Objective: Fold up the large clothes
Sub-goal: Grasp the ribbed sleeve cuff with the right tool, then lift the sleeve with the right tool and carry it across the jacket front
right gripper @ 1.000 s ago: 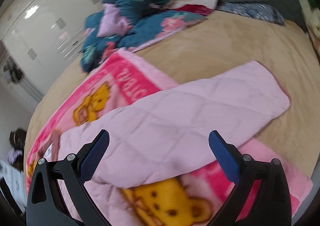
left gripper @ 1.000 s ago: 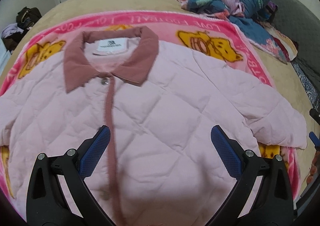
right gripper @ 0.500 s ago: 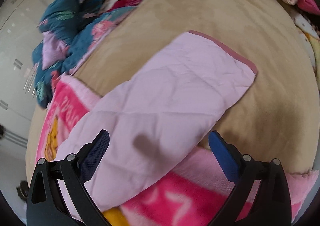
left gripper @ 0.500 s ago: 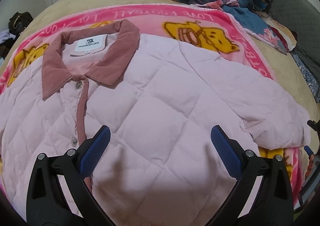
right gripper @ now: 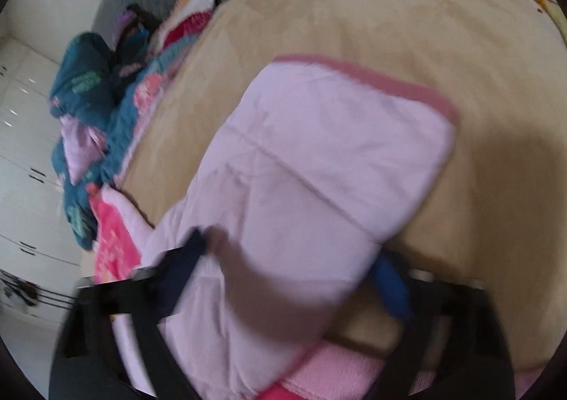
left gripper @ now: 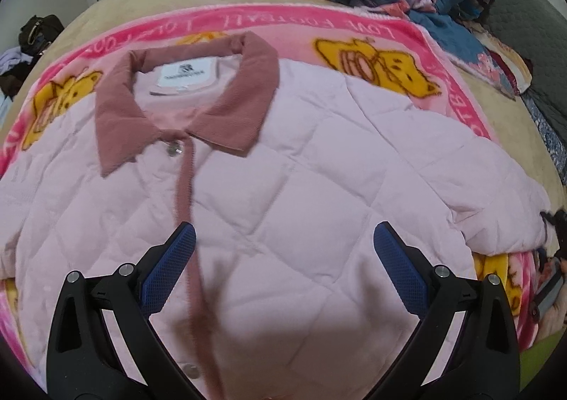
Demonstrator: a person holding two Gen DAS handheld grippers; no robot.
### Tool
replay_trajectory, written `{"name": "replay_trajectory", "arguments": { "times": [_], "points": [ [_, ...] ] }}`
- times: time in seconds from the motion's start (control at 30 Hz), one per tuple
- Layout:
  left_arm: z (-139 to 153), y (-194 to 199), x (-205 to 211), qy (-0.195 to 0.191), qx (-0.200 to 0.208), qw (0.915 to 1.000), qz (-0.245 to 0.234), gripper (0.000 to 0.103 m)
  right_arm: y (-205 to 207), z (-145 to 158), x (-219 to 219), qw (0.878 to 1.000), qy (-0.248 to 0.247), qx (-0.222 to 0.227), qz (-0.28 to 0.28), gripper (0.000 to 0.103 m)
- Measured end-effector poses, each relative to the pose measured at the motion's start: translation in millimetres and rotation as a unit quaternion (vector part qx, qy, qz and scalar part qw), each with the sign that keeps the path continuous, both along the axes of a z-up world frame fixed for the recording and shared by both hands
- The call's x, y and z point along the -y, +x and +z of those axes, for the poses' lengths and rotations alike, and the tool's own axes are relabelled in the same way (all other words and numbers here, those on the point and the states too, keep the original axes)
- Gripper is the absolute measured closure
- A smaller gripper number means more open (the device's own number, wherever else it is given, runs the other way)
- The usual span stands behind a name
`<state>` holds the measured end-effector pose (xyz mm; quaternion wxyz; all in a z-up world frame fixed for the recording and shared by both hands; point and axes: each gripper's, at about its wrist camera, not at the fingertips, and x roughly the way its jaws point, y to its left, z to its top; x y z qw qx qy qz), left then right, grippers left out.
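Below the left gripper [left gripper: 283, 269], jaws spread, the jacket [left gripper: 301, 187] lay flat, unfolded. Right gripper [right gripper: 297, 265] had just been closing around the sleeve [right gripper: 319, 169]; blur hid contact. Folding barely started.

Your right claw [right gripper: 294, 276] view is motion-blurred: you can't tell if its pads press the jacket sleeve [right gripper: 319, 169]. In the left wrist view the jacket [left gripper: 283, 187] hem is cut off at the bottom edge, its left sleeve at the frame side. The collar label [left gripper: 186, 74] is too small to read.
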<state>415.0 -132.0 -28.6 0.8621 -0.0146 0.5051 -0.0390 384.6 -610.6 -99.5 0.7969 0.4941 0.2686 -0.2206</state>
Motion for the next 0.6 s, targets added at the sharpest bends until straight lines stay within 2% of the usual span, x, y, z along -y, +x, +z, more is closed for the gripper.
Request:
{"name": "replay_trajectory", "arguments": {
  "times": [0.03,0.07,0.17,0.33,0.47,0.6],
  "points": [
    [4.0,-0.7,-4.8,-0.002,0.003,1.0,0.004,0.009,1.0,3.7,-0.7,1.0,0.003,0.024,0.013,0.068],
    [6.8,-1.5,-8.3,-0.005,0.006,0.9999,0.007,0.009,2.4,10.5,-4.4,0.999,-0.009,0.033,0.018,0.074],
    [17.2,-5.8,-19.8,-0.014,0.012,0.9997,0.016,0.009,3.6,40.7,-19.1,0.995,-0.05,0.073,0.041,0.081],
    [32.8,-15.5,-38.6,-0.016,0.022,0.9994,0.023,0.009,1.0,106.7,-60.7,0.976,-0.103,0.161,0.104,0.082],
    [43.0,-20.6,-53.9,-0.016,0.027,0.9991,0.028,0.009,-7.2,158.2,-111.1,0.951,-0.141,0.223,0.163,0.084],
    [59.2,-27.7,-69.4,-0.005,0.043,0.9986,0.032,0.009,-18.4,194.3,-158.1,0.929,-0.175,0.249,0.209,0.084]
  ]
}}
